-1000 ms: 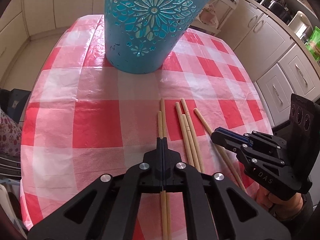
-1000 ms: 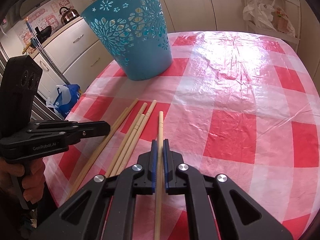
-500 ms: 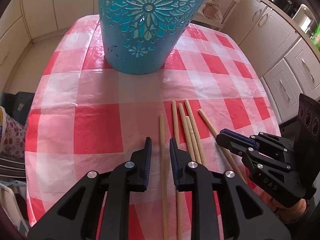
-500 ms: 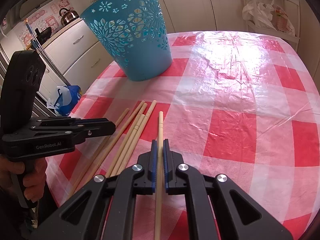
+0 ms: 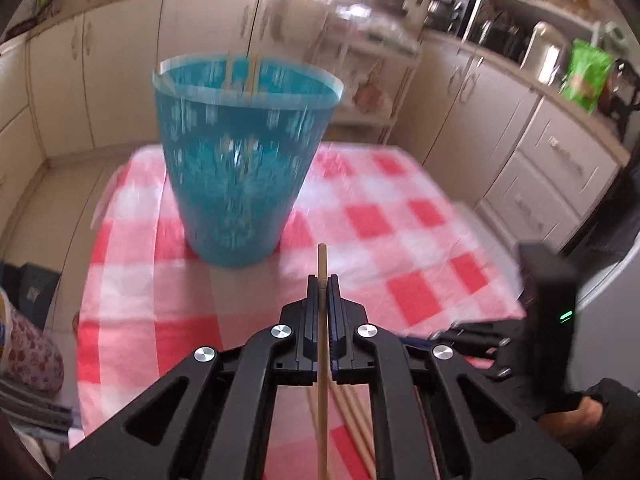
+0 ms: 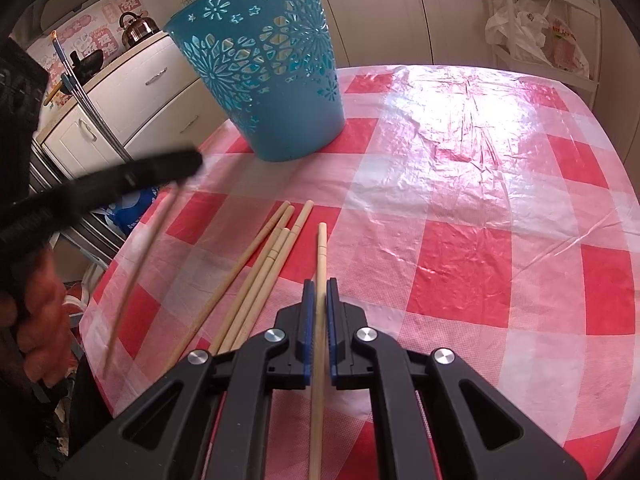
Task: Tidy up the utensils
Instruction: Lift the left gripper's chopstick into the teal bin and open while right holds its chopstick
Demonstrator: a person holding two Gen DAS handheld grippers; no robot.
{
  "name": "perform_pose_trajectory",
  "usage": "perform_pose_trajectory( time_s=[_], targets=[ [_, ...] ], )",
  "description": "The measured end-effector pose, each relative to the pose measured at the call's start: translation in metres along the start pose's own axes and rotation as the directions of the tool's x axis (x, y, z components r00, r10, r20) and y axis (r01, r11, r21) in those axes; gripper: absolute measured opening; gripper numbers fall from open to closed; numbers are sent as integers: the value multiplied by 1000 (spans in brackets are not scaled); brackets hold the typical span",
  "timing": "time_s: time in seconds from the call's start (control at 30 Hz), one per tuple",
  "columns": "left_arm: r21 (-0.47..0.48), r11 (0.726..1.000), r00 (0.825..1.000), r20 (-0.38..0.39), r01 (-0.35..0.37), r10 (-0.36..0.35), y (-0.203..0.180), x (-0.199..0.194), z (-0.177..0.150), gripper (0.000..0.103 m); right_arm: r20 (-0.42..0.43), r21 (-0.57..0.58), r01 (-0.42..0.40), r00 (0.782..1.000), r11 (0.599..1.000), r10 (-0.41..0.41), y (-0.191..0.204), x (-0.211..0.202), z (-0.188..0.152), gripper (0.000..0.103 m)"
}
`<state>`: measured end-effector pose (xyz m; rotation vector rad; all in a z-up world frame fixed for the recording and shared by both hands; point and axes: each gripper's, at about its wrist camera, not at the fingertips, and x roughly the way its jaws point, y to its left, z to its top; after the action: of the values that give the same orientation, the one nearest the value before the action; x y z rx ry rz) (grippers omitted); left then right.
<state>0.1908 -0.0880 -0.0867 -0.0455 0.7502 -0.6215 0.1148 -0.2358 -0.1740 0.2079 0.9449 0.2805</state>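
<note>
Left gripper (image 5: 321,280) has its jaws pinched on a single chopstick (image 5: 321,258), tip poking out just past the fingertips and aimed toward the blue basket (image 5: 240,160). Basket's blurry, standing upright on the red-and-white checked tablecloth (image 5: 400,240), with a couple of thin sticks showing inside near its far rim. More loose chopsticks (image 5: 354,420) lie on the cloth on the near side of the basket, under the gripper frame. The right gripper (image 5: 480,340) sits off to the basket's right, close to the viewer; can't tell how its jaws stand.
</note>
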Motion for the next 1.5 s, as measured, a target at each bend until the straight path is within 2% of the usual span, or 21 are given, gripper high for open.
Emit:
perform_pose_trajectory(
  time_s=[0.03, 0.07, 0.17, 0.37, 0.5, 0.7, 0.83, 0.9, 1.0, 1.1, 1.13, 1.2, 1.33, 1.5],
  targets=[
    [3, 1000, 996, 83, 29, -29, 0, -16, 10, 4, 0, 2, -1, 1000, 1000, 1, -1, 0, 0, 6],
    [6, 999, 985, 164, 50, -50, 1, -31, 21, 4, 1, 3, -2, 1000, 1000, 2, -1, 0, 0, 6],
    [-7, 998, 938, 342, 68, -62, 5, -63, 49, 4, 0, 3, -1, 1000, 1000, 1, -1, -1, 0, 6],
    [-42, 997, 843, 537, 63, -31, 19, -86, 91, 4, 2, -20, 26, 1000, 999, -25, 4, 0, -1, 6],
    [-59, 998, 786, 618, 27, 15, 22, -86, 116, 4, 3, -10, 17, 1000, 1000, -17, 2, 0, -1, 6],
    [-124, 992, 741, 665, -18, 97, 33, -64, 149, 4, 4, 11, -7, 1000, 1000, 6, -3, 0, -1, 6],
    [-149, 983, 696, 695, -104, 179, 38, -51, 157, 4, 4, 30, -28, 1000, 999, 27, -7, -1, -1, 6],
    [-156, 978, 688, 696, -136, 207, 41, -41, 158, 4, 5, 41, -39, 999, 998, 39, -9, -1, -1, 6],
    [-156, 971, 690, 684, -179, 237, 40, -28, 153, 4, 5, 56, -58, 998, 997, 57, -11, -2, -2, 6],
    [-158, 967, 699, 669, -201, 255, 39, -19, 145, 4, 5, 67, -71, 997, 995, 71, -14, -3, -1, 6],
    [-158, 965, 702, 663, -207, 259, 39, -16, 143, 4, 5, 68, -72, 997, 995, 72, -15, -4, -1, 6],
    [-164, 965, 722, 639, -207, 264, 42, -8, 137, 4, 6, 67, -71, 997, 995, 71, -14, -4, -1, 6],
    [-177, 961, 749, 603, -211, 275, 50, 3, 130, 4, 5, 68, -72, 997, 995, 72, -14, -4, -2, 6],
    [-183, 959, 766, 578, -215, 282, 59, 6, 123, 4, 5, 68, -71, 997, 995, 71, -15, -4, -2, 6]
  ],
)
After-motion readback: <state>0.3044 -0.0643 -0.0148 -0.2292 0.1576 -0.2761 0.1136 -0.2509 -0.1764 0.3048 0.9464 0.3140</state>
